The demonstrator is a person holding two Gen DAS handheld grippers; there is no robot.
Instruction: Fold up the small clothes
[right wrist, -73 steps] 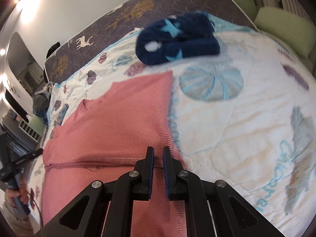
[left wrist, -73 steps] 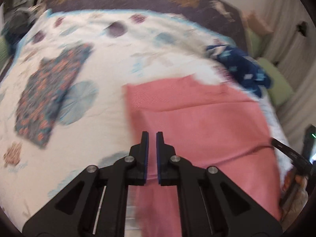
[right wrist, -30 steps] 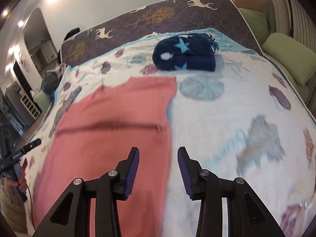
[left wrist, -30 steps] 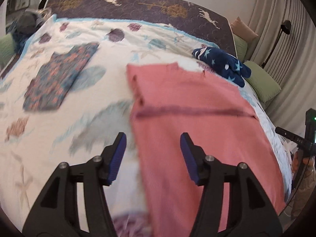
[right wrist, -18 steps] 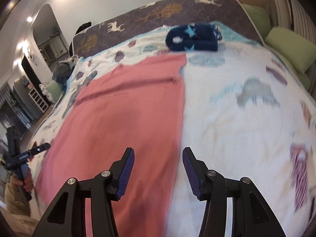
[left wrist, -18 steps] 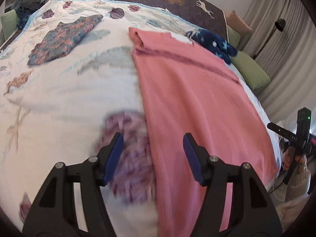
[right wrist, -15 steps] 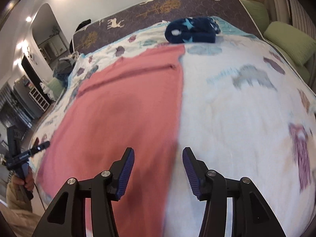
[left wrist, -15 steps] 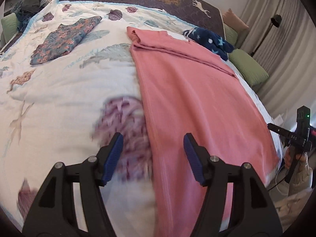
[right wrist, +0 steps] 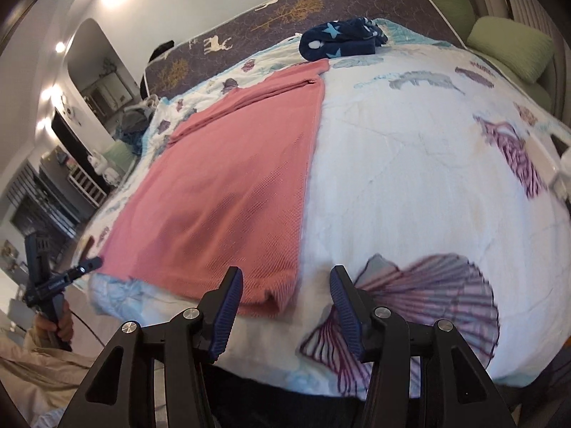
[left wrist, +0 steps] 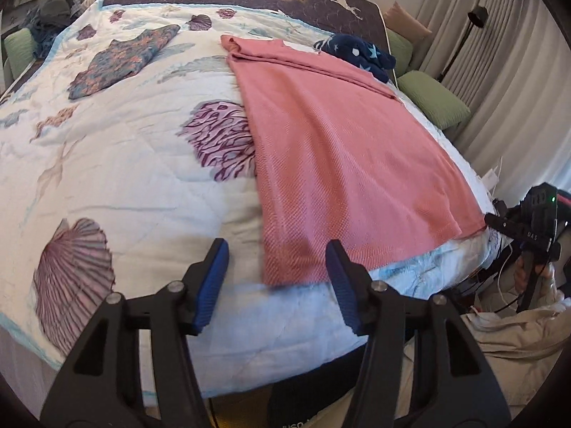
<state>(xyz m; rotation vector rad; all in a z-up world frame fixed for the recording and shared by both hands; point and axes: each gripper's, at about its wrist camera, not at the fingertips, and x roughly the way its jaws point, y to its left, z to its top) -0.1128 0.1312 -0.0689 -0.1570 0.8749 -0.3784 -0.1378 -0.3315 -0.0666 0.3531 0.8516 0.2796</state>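
pink cloth (left wrist: 342, 149): lies flat on bed quilt (left wrist: 117, 178), long axis running from the foot edge toward the headboard (far end folded over).
my left gripper (left wrist: 274, 278): jaws closing, near corner between them, unpinched.
my right gripper (right wrist: 285, 303): spread, empty.

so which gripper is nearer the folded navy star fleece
Right, as far as the views show. The right gripper sits at the pink cloth's near corner on the navy star fleece's side; the left gripper, its jaws closing, is at the opposite near corner.

bare quilt (left wrist: 125, 164) left, pink cloth (left wrist: 339, 149) ahead
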